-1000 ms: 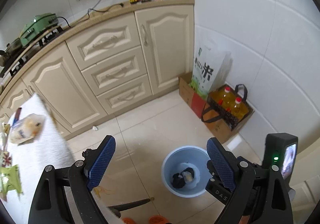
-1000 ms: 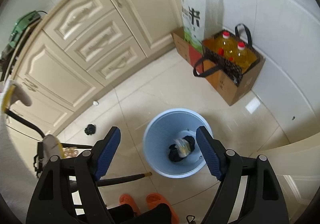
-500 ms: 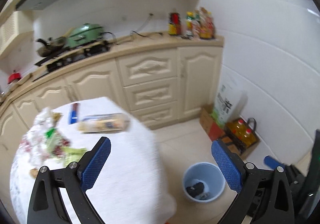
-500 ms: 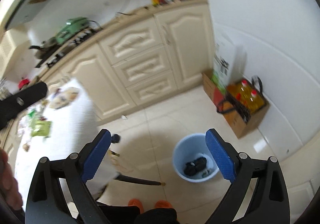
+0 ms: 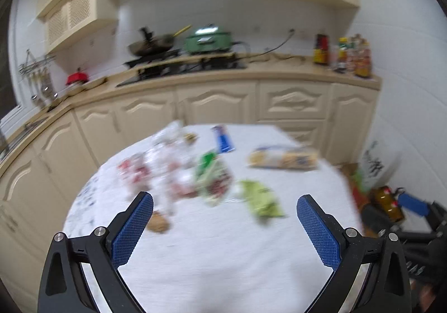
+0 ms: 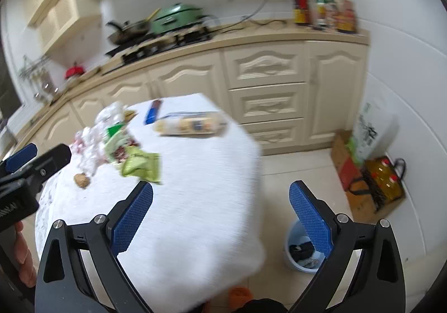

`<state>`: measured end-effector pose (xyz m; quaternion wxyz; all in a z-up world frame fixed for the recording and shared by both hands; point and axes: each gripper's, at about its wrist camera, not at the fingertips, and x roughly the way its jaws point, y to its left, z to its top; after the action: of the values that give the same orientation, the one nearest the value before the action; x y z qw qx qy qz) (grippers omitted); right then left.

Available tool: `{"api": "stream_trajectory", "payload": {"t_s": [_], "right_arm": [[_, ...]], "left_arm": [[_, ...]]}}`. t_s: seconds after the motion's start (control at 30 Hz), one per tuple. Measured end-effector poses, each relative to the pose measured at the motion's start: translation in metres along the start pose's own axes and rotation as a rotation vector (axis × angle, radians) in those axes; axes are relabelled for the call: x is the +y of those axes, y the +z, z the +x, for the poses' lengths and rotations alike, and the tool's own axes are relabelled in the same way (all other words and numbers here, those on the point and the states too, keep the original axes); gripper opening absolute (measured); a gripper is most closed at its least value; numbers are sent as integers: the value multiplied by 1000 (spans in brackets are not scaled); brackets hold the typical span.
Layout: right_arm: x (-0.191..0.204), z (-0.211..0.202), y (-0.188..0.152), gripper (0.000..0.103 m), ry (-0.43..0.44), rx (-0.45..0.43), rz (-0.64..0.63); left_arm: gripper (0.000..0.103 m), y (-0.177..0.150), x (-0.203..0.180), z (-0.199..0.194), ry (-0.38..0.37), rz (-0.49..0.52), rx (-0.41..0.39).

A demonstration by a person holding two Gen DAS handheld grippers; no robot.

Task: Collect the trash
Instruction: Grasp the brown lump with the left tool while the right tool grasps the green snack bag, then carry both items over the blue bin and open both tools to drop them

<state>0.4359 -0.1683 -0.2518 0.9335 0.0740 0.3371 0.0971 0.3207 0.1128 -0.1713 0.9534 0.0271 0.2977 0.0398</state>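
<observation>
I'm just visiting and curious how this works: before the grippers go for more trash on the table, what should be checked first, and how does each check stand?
1. Left gripper empty, jaws wide: ok.
2. Right gripper empty, jaws opening: ok.
3. Trash on the table in view, such as the green wrapper and long clear packet: ok.
4. Blue bin on the floor beside the table, uncovered: ok.
5. Sharp view for choosing a piece: not ok, the pile is blurred.
6. Room left in the bin: cannot tell, a finger hides part of it.
</observation>
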Motion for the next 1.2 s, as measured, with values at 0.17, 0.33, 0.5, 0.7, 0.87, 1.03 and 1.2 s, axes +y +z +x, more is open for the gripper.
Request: {"api": "stream_trajectory", "payload": {"t_s": [0.17,0.33,0.5,0.7,0.87,1.03,1.2], "right_arm": [[40,37,11,100,28,36,-71],[73,81,19,100,69,93,-142],[95,129,20,99,102,174,-184],[90,159,18,49,178,239,-159],[84,150,18,40,202,216,-153],[88,140,14,38,192,196,-167],[87,134,9,37,205,192,-156]], "left_arm": [[101,-26,53,22,74,-67,85],[101,-35,70,38,104,-95,141],[101,-44,80,52,91,-121,190],[101,-32,87,79,67,-145,236],[98,-17,93,105,52,-142,264],[59,-11,93,145,37,-138,318],[40,-13,98,137,22,-169,308]]}}
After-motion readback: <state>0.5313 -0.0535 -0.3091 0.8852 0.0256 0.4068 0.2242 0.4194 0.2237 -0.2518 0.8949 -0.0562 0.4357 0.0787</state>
